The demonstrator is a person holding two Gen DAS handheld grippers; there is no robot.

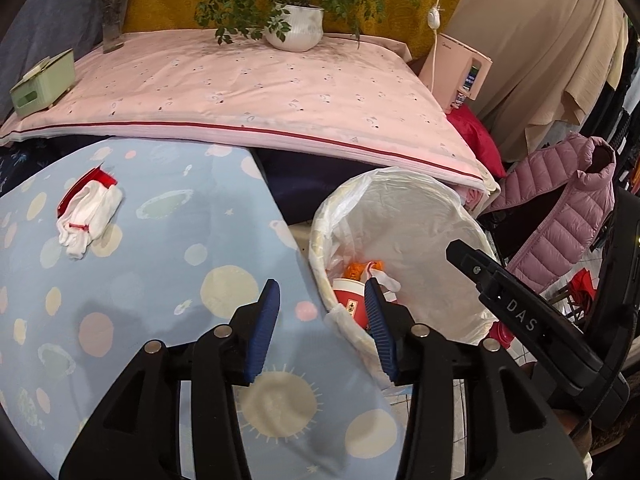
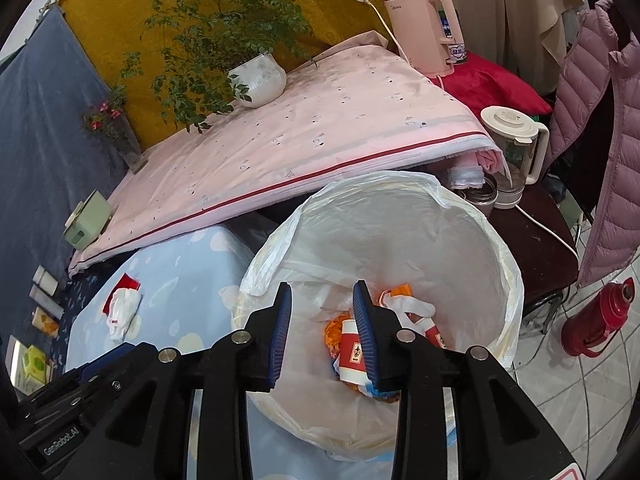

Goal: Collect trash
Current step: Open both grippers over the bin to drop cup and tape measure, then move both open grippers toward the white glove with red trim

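Blue cloth edge [image 1: 296, 248] touches bin rim [image 1: 320, 240] (wrapper [image 1: 86, 212] well apart).

Mustard-yellow wall hanging [image 1: 168, 4] behind a pink-covered table [image 1: 248, 92], taken here as landmark. On its far edge, a white potted plant [image 1: 298, 26]; at its far left corner, a glass vase of red flowers [image 1: 114, 16]; nearer on the left edge, a pale green box [image 1: 42, 82]. Left of it, blue-grey cloth [image 2: 44, 128]. Right of it, a pink appliance [image 2: 430, 30] on red fabric, beige drapes [image 1: 540, 48], a hanging mauve quilted jacket [image 1: 560, 224]. Below its right corner, white floor tiles [image 2: 580, 364].
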